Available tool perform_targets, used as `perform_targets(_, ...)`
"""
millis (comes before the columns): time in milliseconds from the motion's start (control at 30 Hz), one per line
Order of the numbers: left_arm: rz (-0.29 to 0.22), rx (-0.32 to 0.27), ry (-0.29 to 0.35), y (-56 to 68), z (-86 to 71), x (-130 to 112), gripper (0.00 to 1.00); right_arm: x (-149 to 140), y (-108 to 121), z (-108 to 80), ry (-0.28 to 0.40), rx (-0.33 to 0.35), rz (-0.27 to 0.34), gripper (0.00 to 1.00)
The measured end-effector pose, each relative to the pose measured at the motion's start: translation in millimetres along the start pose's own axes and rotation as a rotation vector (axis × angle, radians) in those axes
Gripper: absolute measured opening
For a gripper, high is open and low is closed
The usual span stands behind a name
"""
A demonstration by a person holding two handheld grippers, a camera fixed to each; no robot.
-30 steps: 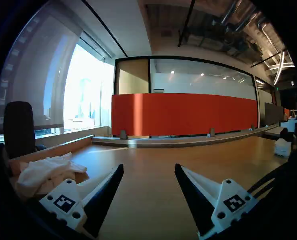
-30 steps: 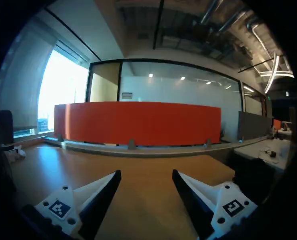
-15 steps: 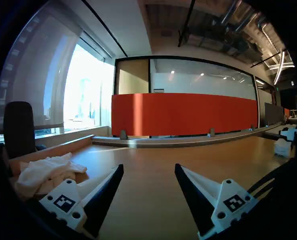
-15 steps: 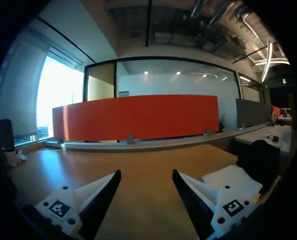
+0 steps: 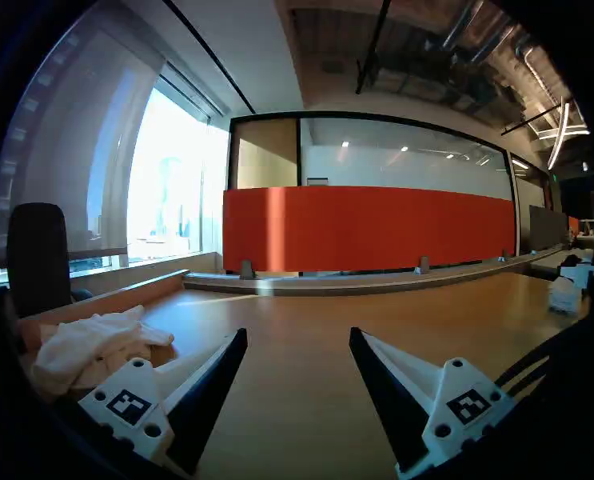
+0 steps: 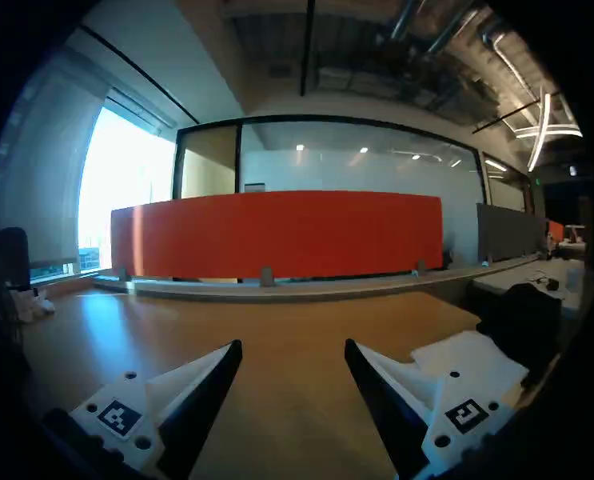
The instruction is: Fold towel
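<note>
The towel (image 5: 97, 344) is lying crumpled at the left side of the bench (image 5: 312, 308), just outside the left gripper's (image 5: 297, 331) left finger rather than between the fingers. That gripper and the right gripper (image 6: 293, 344) are both gaping wide and holding nothing. Reaching well likely means swinging left and pinching one free corner, not the bunched middle.
</note>
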State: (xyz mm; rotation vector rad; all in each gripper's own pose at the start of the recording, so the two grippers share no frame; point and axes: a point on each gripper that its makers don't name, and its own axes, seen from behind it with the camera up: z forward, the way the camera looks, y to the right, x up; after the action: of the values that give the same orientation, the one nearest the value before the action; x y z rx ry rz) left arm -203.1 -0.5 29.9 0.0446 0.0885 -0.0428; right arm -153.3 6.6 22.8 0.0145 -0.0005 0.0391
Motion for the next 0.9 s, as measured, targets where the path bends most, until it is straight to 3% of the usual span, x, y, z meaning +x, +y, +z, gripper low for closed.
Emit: perform_targets(900, 0.0, 0.0, 0.0, 0.0, -0.5, -0.1, 0.95, 0.1, -7.9, -4.5, 0.034, 0.007, -0.031, 0.99)
